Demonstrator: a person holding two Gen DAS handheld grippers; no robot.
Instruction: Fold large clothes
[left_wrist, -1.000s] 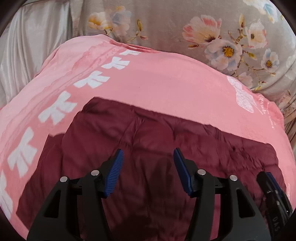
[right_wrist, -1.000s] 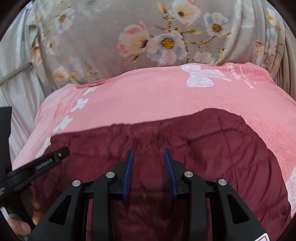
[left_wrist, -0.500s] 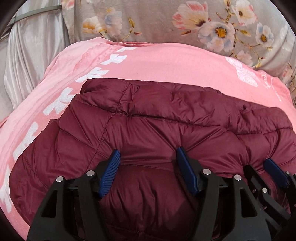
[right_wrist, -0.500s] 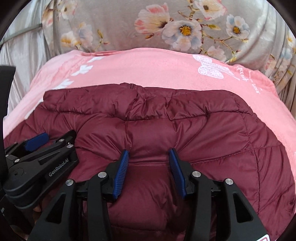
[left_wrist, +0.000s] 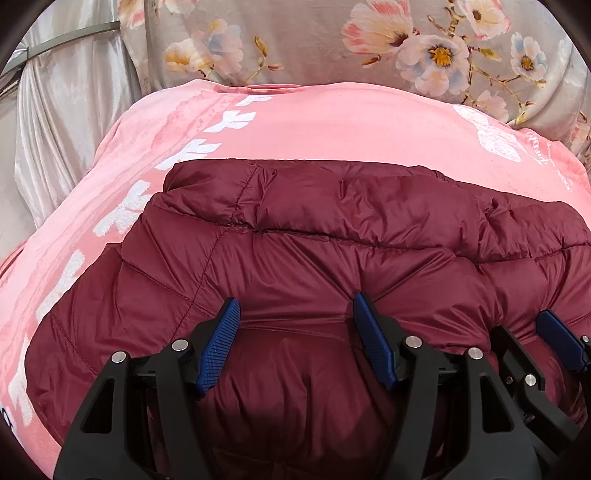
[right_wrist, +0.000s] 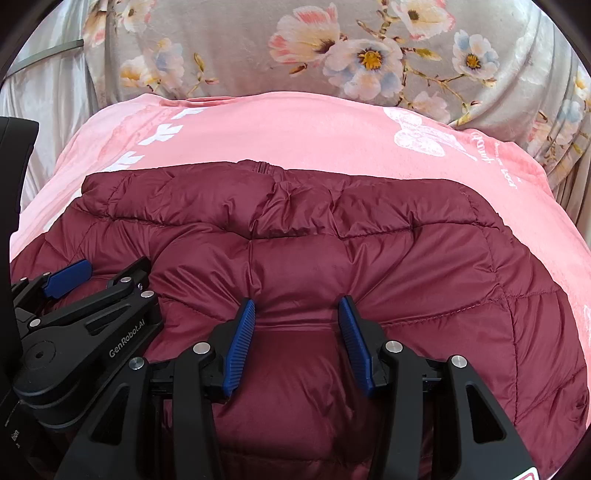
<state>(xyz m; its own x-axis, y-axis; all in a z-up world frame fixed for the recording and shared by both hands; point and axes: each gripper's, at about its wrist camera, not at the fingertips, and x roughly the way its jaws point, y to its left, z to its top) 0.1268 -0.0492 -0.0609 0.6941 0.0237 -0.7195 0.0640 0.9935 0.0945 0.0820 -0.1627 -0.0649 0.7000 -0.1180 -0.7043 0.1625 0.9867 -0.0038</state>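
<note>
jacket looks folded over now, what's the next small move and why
Probably lift both grippers clear of the maroon puffer jacket. The left gripper and right gripper have just been opening, their pads spread around the folded edge, which lies flat on the pink blanket.

"GenRobot.AI" stood in grey letters on the black body of the left tool (right_wrist: 68, 275). The white script on the pink blanket (right_wrist: 295, 140) was unreadable.

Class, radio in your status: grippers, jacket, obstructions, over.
Left gripper and right gripper side by side, jaws just opened, jacket fabric bunched between them. Jacket folded on pink blanket. Nothing in the way.
</note>
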